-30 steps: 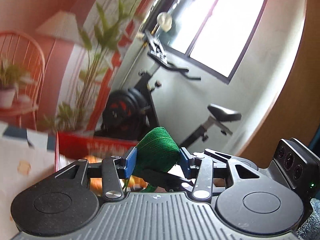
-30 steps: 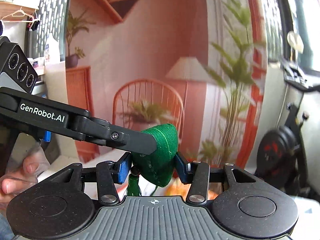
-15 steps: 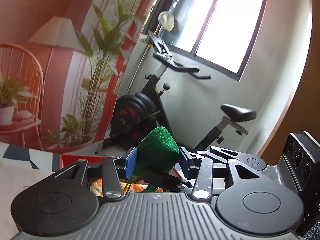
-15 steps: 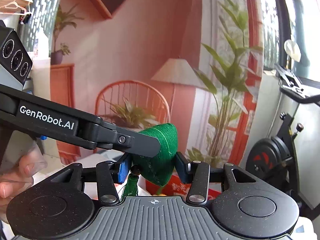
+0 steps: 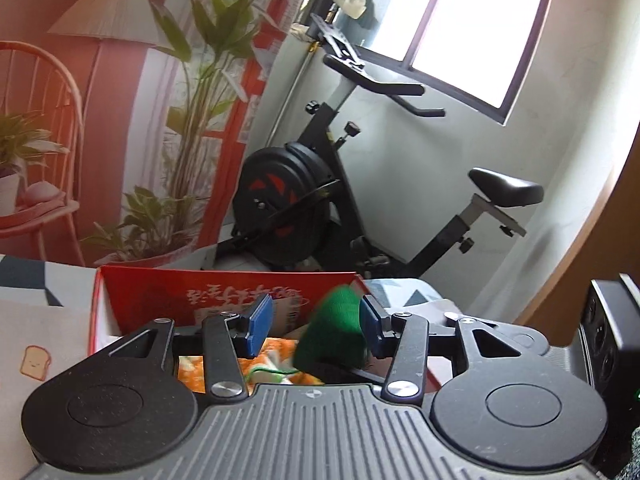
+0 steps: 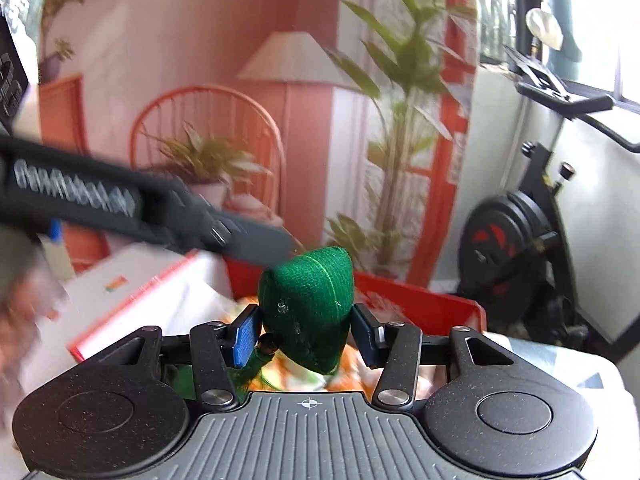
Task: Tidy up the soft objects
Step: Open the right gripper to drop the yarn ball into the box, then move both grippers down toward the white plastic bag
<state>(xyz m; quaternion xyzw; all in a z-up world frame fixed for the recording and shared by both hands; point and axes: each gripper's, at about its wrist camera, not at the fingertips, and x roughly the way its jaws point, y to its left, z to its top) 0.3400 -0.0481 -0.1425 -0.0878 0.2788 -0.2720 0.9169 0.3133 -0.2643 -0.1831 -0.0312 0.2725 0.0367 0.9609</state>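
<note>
So the green knitted pouch sat right between the blue pads of the right gripper, above the red cardboard box. The pads looked spread fairly wide, and I honestly couldn't tell whether they were pinching the pouch or just bracketing it; there seemed to be a sliver of gap on each side. A green cord or tassel hung down under it toward the box.

From the left wrist view, the left gripper had its jaws clearly apart. The pouch leaned against the right-hand pad only, while the other pad was well clear of it, so that one wasn't gripping anything. In the right wrist view the left gripper's finger came in blurred from the side, ending just beside the top of the pouch.

My guess at why it was held this way: both tools were lined up over the box's open top so the pouch would fall inside onto the orange and white patterned fabric already in there. Being soft and light, it would probably just flop down, though that dangling cord might snag on a pad.

The box sat on a pale tablecloth with a little toast print. An exercise bike and a potted plant stood behind.
</note>
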